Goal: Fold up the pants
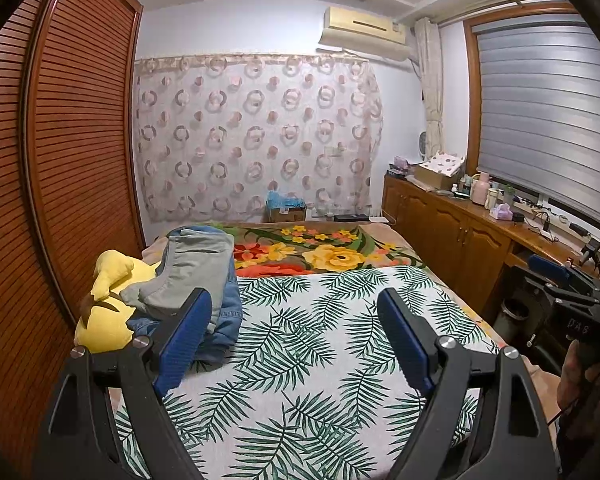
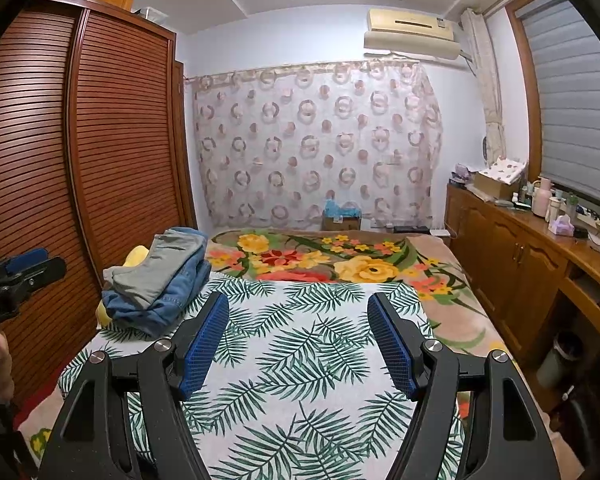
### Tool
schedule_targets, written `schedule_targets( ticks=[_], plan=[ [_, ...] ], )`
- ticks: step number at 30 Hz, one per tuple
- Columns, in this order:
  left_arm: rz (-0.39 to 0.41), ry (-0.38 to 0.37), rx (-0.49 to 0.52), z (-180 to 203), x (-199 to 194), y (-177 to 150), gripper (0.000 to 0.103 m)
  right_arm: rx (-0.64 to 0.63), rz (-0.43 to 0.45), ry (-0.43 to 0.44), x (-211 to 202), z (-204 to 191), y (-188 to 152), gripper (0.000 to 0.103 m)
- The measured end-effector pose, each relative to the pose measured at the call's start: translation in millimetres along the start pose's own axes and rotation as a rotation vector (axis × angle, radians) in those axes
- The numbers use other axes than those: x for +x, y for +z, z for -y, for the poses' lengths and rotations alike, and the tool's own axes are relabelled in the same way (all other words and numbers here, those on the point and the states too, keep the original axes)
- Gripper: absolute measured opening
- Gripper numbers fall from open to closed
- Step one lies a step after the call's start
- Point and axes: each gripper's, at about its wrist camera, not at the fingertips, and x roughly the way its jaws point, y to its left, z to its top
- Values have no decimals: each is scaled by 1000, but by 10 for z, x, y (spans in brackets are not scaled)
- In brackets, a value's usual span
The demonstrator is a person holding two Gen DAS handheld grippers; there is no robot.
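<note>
On the leaf-printed white bedsheet (image 2: 300, 344), far left, lies the pile of grey and blue-denim pants (image 2: 160, 280), so both the left gripper (image 1: 296, 336) and right gripper (image 2: 298, 340), jaws wide and empty, should probably reach there, lifting only the top grey pair.

- You are working with a left gripper (image 1: 296, 344) built from matte black angular arms, each arm showing a triangular cut-out near its base.
- Round silver screws are capping the pivots, two on each side.
- Blue ribbed pads (image 1: 404, 340) are lining the inner faces of its fingers.
- Your right gripper (image 2: 298, 346) is wearing the same black frame, silver screws and blue gridded pads (image 2: 202, 346).
- White lettering is showing on the black body of each tool, partly cut off.
</note>
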Motion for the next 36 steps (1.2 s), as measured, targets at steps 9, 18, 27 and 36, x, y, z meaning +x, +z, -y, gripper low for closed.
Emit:
schedule_targets(
  ticks=[9, 18, 27, 36],
  plan=[
    [0, 2, 0, 13, 0, 5, 85, -1, 2, -2, -4, 0, -7, 74],
    [-1, 1, 2, 17, -1, 1, 85, -3, 2, -6, -3, -2, -11, 74],
    [0, 1, 1, 12, -9, -9, 85, -1, 5, -7, -20, 5, -14, 74],
    [1, 3, 3, 23, -8, 7, 85, -1, 5, -7, -26, 0, -25, 74]
  ],
)
